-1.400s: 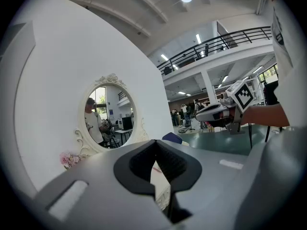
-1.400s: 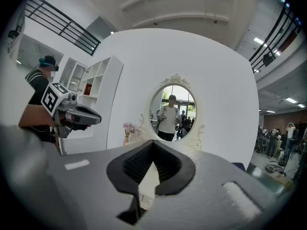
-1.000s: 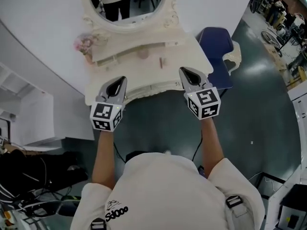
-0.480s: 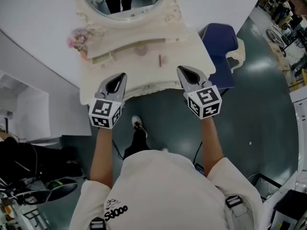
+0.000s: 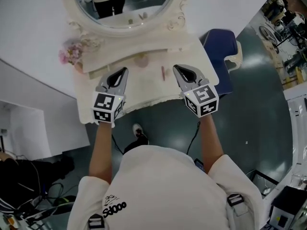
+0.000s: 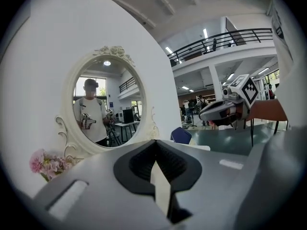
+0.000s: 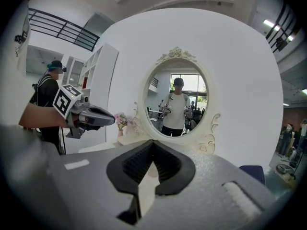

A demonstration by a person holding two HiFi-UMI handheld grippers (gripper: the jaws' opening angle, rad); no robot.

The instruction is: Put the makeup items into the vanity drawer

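Observation:
A cream vanity table point(image 5: 144, 91) with an oval mirror point(image 5: 125, 6) stands in front of me. On its top lie a round pinkish item point(image 5: 140, 60) and a slim pink stick point(image 5: 163, 72). No open drawer shows. My left gripper point(image 5: 125, 71) hovers over the left part of the top, jaws together and empty. My right gripper point(image 5: 175, 68) hovers over the right part, just right of the pink stick, shut with nothing in it. In the left gripper view the jaws point(image 6: 155, 143) meet before the mirror point(image 6: 108, 104). The right gripper point(image 7: 153, 142) likewise faces the mirror point(image 7: 177, 102).
A pink flower bunch point(image 5: 69, 55) stands at the table's back left corner. A blue chair point(image 5: 220, 44) sits right of the table. White shelving point(image 5: 19, 128) is at the left. Another person point(image 7: 48, 97) stands at the left in the right gripper view.
Both grippers have moved forward from the table's front edge to above its top. The person has stepped closer, so the vanity sits nearer in view.

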